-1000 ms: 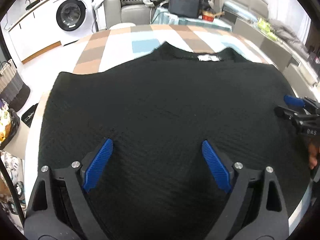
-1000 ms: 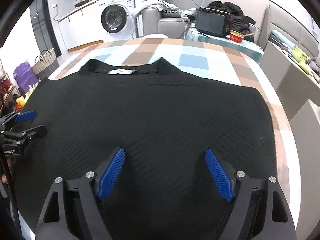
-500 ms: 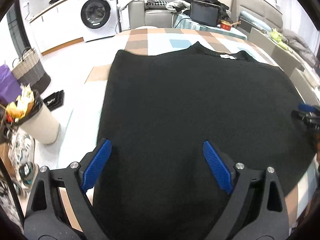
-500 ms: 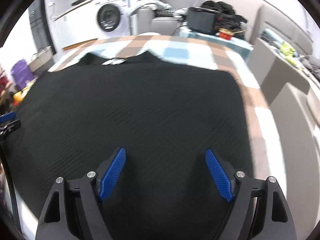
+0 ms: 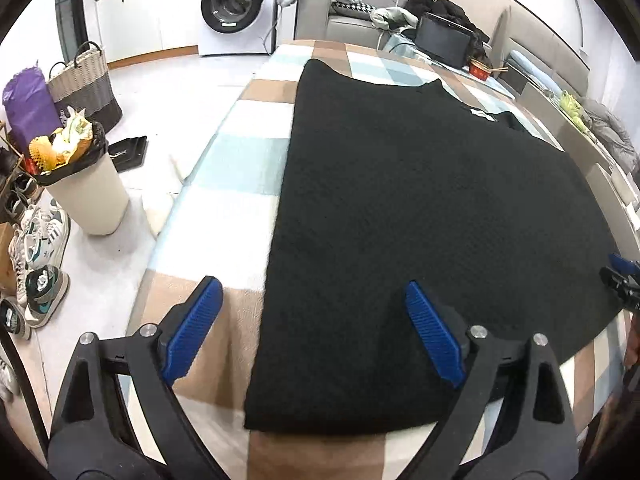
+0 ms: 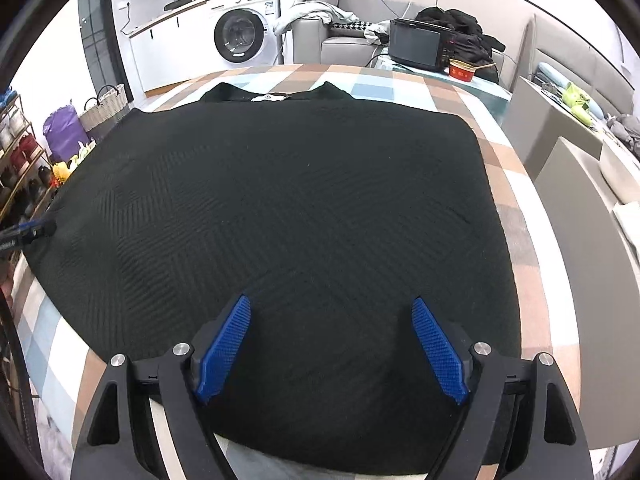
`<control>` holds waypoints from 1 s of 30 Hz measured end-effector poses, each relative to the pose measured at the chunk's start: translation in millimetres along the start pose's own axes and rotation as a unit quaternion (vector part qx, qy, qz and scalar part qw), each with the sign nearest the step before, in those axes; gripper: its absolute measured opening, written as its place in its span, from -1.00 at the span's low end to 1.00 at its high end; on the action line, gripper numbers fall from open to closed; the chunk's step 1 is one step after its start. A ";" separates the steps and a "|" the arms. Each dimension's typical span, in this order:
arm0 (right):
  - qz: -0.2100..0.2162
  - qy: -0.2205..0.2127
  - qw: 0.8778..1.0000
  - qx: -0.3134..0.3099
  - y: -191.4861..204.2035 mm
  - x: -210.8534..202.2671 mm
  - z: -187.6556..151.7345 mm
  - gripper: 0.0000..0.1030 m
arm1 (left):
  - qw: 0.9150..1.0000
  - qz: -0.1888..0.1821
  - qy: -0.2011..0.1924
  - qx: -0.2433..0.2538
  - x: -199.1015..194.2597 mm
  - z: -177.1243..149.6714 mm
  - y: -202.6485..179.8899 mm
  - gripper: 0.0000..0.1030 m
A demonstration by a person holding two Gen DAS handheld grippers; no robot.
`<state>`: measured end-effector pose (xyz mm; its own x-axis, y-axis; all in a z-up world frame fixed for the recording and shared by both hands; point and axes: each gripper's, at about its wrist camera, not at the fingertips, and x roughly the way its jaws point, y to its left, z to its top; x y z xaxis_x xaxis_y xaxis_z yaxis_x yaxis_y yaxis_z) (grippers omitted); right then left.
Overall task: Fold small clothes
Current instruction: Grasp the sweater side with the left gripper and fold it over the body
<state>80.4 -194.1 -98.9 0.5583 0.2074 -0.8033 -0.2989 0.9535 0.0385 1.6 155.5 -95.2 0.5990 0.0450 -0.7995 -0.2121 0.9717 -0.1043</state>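
Bin (image 5: 86, 196) full of rubbish (image 5: 66, 146)

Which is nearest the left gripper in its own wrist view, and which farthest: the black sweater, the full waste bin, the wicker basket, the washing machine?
From the left gripper:
1. Black sweater, its left edge lying between the open jaws.
2. Waste bin, on the floor to the left.
3. Wicker basket, farther back on the left.
4. Washing machine, against the far wall.

Black knit garment (image 6: 288, 208) lies flat on checked tablecloth (image 6: 508, 168), collar and white label at far edge. Right gripper (image 6: 332, 344) hangs over near hem, blue pads (image 6: 224, 344) spread wide, nothing between. Left gripper (image 6: 28, 232) shows at garment's left edge. Washing machine (image 6: 240, 36) behind
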 end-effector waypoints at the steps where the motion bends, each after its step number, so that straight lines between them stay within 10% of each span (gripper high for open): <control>1: -0.002 -0.001 1.000 -0.002 1.1 0.2 0.0 0.65 | 1.000 -0.004 0.000 0.005 2.0 2.2 -3.2 0.63; 7: 0.002 -0.003 1.000 -0.001 2.3 1.0 2.5 0.67 | 0.999 -0.046 -0.004 0.026 9.6 15.7 -33.1 -0.69; 22: 0.018 -0.009 1.000 -0.004 3.6 -2.4 1.4 0.67 | 0.996 -0.072 -0.058 -0.008 -38.3 26.7 -21.4 -0.78; 30: 0.020 -0.026 0.999 0.008 -7.2 -15.6 5.9 0.67 | 0.976 -0.153 -0.114 0.102 -75.9 72.5 -141.6 -0.78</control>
<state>78.3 -202.9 -83.1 0.5856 0.2551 -0.7694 -0.3085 0.9479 0.0794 42.1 31.4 23.1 0.7713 -0.2273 -0.5945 0.1477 0.9725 -0.1801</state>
